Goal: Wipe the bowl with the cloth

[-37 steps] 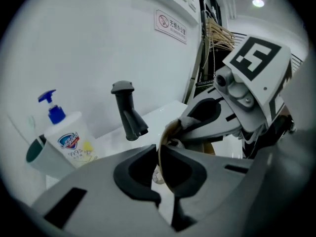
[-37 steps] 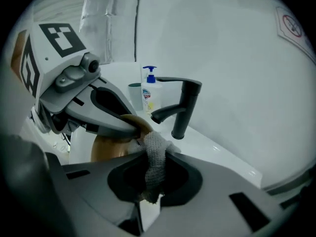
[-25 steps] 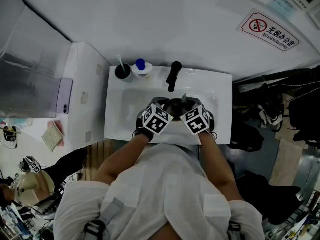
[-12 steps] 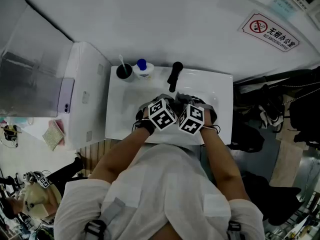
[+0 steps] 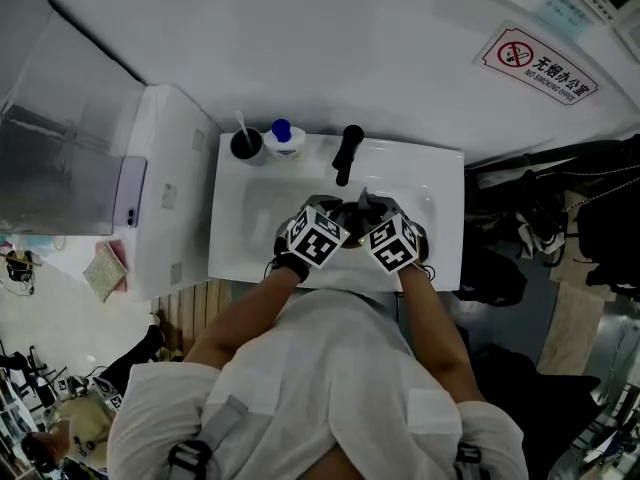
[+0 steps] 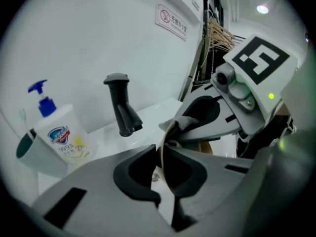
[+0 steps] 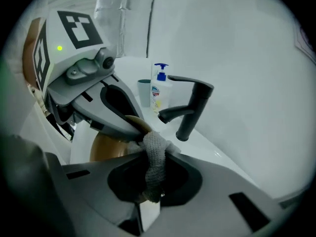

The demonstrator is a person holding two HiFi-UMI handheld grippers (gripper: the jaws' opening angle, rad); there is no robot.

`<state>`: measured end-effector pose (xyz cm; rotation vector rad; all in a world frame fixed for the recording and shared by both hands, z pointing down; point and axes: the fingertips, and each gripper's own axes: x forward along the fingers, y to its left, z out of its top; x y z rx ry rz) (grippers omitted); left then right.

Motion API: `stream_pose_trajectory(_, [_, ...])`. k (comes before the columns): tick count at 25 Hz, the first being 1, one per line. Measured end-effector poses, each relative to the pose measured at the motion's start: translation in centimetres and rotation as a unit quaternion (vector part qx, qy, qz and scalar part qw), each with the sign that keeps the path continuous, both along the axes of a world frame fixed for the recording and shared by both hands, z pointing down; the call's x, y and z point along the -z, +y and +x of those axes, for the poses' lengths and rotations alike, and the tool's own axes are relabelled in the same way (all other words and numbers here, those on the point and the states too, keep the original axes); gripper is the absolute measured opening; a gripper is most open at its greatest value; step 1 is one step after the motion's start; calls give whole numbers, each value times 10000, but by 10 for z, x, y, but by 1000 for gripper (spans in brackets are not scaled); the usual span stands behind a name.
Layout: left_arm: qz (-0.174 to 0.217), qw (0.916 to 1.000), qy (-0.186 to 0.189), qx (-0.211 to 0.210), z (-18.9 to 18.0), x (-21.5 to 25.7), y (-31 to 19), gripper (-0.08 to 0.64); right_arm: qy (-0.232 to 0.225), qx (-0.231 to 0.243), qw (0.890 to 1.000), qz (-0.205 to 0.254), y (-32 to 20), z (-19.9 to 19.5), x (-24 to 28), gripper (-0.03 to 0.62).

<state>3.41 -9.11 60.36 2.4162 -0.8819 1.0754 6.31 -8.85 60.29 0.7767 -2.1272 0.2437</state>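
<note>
Faucet [image 5: 347,153] behind bowl [image 7: 104,148], soap bottle [image 5: 284,138] beside cup [image 5: 245,144]

Flat, cool indoor light, faint shadows; both gripper views bulge fisheye-like with dark, blurry edges.

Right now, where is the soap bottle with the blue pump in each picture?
Head view: the soap bottle stands at the back left of the sink, upper middle of the picture.
Left gripper view: far left, beside a dark cup.
Right gripper view: small, upper middle.
Shared landmark: the black tap, just right of the bottle in every view.
</note>
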Motion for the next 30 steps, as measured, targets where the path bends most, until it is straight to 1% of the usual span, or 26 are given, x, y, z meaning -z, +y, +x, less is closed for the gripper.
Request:
stream_pose_trajectory(3, [-92, 9989, 253, 376, -4, -3, 1, 29, -333, -420, 9985, -149, 2, 2, -3, 48])
stream_pose_trajectory(7, [-78, 9961, 483, 741, -8, -3, 1, 32, -642, -857, 9937, -329, 4, 4, -6, 48])
stream_pose_trajectory(9, [-64, 9946, 588, 855, -10, -2, 0, 35, -828, -1023, 9903, -450, 5, 5, -7, 48])
stream_pose_trajectory(10, [-66, 9947, 605, 827, -10, -2, 1, 37, -822, -1010, 9902, -504, 7, 5, -8, 48])
stream_pose_trajectory(11, [-107, 9955, 590, 737, -9, -3, 2, 35, -709, -916, 9917, -549, 9, 6, -9, 48])
stream_pose_trajectory(12, [-211, 9964, 547, 607, -8, -7, 5, 35, -505, -753, 9943, -566, 11, 7, -11, 46])
stream_pose_trajectory(14, [-459, 9976, 420, 312, -6, -15, 12, 35, -27, -316, 9984, -473, 14, 8, -13, 46])
stream_pose_trajectory(15, [-498, 9980, 347, 166, -4, -16, 13, 35, 177, -88, 9991, -388, 14, 7, -13, 48])
stream_pose_trajectory(17, [-425, 9989, 150, -141, 0, -14, 15, 35, 569, 393, 9974, -210, 14, 3, -12, 46])
stream_pose_trajectory(19, [-276, 9985, -106, -461, 6, -12, 16, 37, 943, 902, 9914, -41, 15, -3, -10, 46])
stream_pose_trajectory(21, [-156, 9963, -357, -772, 11, -10, 16, 37, 1213, 1350, 9834, 80, 17, -9, -8, 46])
stream_pose_trajectory(24, [-106, 9887, -782, -1275, 15, -12, 17, 35, 1613, 1867, 9688, 247, 19, -14, -8, 44])
stream_pose_trajectory(25, [-131, 9857, -909, -1413, 16, -13, 17, 35, 1722, 1960, 9649, 286, 19, -13, -9, 46])
stream_pose_trajectory(26, [-177, 9838, -979, -1494, 16, -13, 17, 29, 1747, 1984, 9640, 297, 18, -13, -9, 46])
stream_pose_trajectory(28, [-227, 9848, -943, -1443, 15, -9, 14, 26, 1542, 1834, 9705, 283, 15, -15, -4, 46])
stream_pose_trajectory(30, [-153, 9888, -819, -1237, 15, -4, 9, 26, 1218, 1527, 9804, 268, 10, -15, 3, 46])
